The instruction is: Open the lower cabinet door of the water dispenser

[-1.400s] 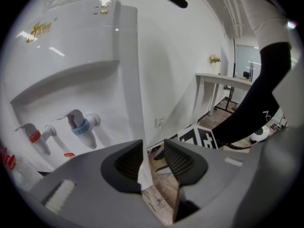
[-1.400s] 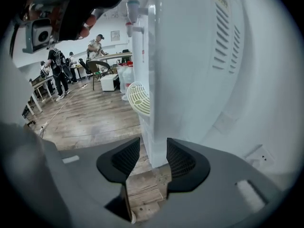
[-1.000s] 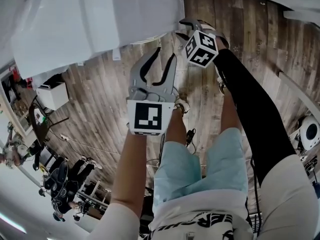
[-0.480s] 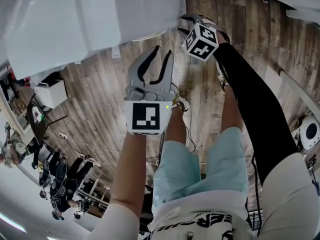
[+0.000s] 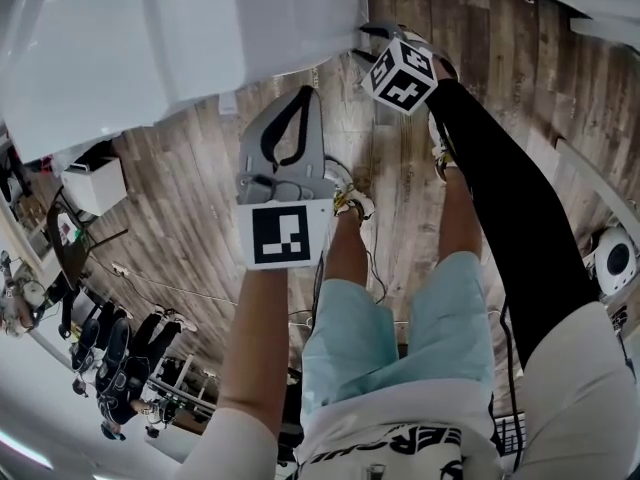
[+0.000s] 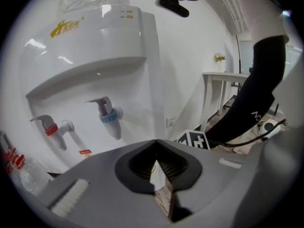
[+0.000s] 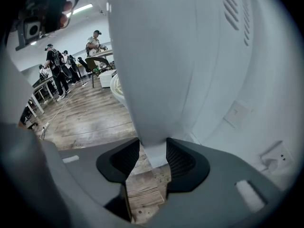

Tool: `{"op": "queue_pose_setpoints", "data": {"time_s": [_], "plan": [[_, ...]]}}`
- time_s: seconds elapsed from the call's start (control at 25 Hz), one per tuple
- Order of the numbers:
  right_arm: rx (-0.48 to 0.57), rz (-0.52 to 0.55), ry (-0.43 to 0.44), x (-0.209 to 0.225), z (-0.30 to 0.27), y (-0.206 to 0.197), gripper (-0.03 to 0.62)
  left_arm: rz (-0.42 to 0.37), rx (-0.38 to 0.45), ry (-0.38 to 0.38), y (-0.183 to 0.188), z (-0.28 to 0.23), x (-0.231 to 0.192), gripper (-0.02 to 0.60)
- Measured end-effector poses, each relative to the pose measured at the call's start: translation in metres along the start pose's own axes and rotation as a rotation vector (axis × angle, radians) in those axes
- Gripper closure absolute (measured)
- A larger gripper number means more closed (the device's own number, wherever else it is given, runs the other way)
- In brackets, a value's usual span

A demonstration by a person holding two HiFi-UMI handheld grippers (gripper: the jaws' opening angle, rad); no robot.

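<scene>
The white water dispenser (image 5: 190,38) fills the top left of the head view. The left gripper view shows its front (image 6: 95,70) with a red tap (image 6: 50,125) and a blue tap (image 6: 108,112). My left gripper (image 5: 308,94) hangs over the floor just below the cabinet. Its jaws have just been closing and now stand shut with nothing between them (image 6: 156,152). My right gripper (image 5: 376,36) is at the cabinet's right corner. In the right gripper view its pads (image 7: 176,160) sit on both sides of a white upright panel edge (image 7: 147,80), apparently the lower door's edge.
Wooden plank floor (image 5: 200,218) lies below, with the person's legs and shoes over it. A white box (image 5: 98,183) stands left, and chairs and people (image 5: 120,358) are at the lower left. A white table (image 6: 223,80) and a wall socket (image 7: 274,158) are behind the dispenser.
The left gripper's jaws went from wide open to shut, with nothing in them, and it drifted a little to the left. The right gripper stayed at the cabinet's corner.
</scene>
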State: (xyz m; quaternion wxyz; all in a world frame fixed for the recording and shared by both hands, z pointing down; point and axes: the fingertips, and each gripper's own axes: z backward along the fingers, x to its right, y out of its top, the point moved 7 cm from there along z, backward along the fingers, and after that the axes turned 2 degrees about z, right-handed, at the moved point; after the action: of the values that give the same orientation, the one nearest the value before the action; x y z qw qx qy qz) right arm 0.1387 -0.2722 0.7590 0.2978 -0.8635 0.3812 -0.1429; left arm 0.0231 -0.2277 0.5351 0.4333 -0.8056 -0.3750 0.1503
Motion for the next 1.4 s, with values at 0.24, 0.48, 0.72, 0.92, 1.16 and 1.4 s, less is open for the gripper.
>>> {"op": "queue_pose_setpoints", "data": {"time_s": [0.24,0.48,0.72,0.92,1.16,1.4], "plan": [[0.000,0.003,-0.002,0.000,0.002,0.000,0.431,-0.003,-0.006,0.027,0.000,-0.001,-0.002,0.525],[-0.001,-0.004,-0.012,0.001,0.003,0.000,0.432,-0.008,-0.008,0.016,0.002,-0.005,0.000,0.525],[-0.011,-0.008,-0.018,0.000,0.002,0.002,0.433,-0.064,-0.009,0.025,0.003,-0.003,0.000,0.525],[-0.018,-0.019,-0.008,0.003,0.002,0.002,0.434,-0.047,-0.016,0.022,-0.001,-0.002,-0.001,0.525],[-0.037,-0.032,0.000,0.001,0.003,0.003,0.434,0.004,-0.017,0.026,-0.007,0.003,-0.001,0.525],[-0.047,-0.040,0.050,-0.013,0.004,0.000,0.433,0.012,0.005,0.035,-0.006,0.005,-0.004,0.525]]}}
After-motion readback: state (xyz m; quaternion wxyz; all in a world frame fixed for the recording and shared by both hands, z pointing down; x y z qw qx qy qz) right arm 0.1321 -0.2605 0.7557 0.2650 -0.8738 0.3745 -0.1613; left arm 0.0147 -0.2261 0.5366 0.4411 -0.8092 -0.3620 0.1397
